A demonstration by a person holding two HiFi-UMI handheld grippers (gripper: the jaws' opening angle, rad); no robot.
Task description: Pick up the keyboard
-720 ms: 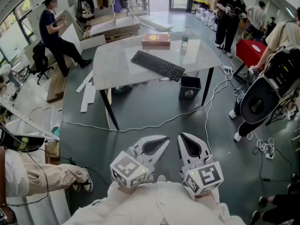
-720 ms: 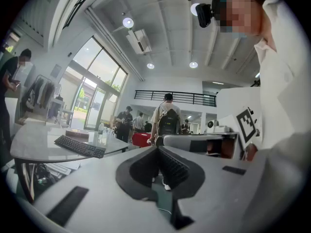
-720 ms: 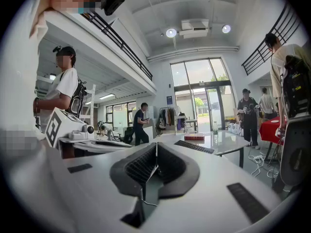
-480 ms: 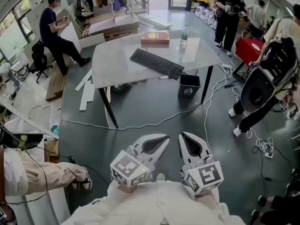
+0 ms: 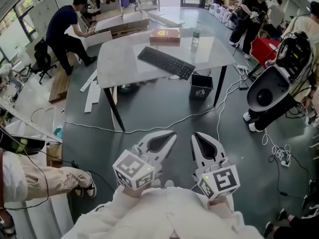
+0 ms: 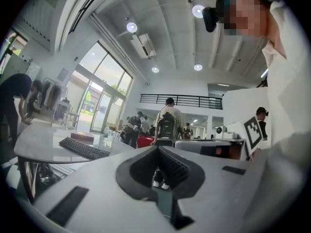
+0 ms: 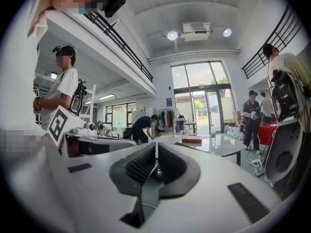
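Your left gripper [image 5: 171, 134] and right gripper [image 5: 197, 135] fingers sit closed, empty; the keyboard [image 5: 166, 62] far ahead seems light, rigid: pinch its edge.

No text was readable. Print on the red box [image 5: 164, 35] and a white mark on the bin [image 5: 201, 91] were too small.

A pale table [image 5: 119, 68] stands in the upper middle, with a red box [image 5: 165, 35] and a clear bottle [image 5: 195, 38] toward its far side. A black bin [image 5: 201, 88] sits under its right end. A white cable [image 5: 169, 123] snakes over the dark floor. At upper left, a person in dark clothes [image 5: 67, 24] leans over; white boards [image 5: 92, 91] lie left of the table.
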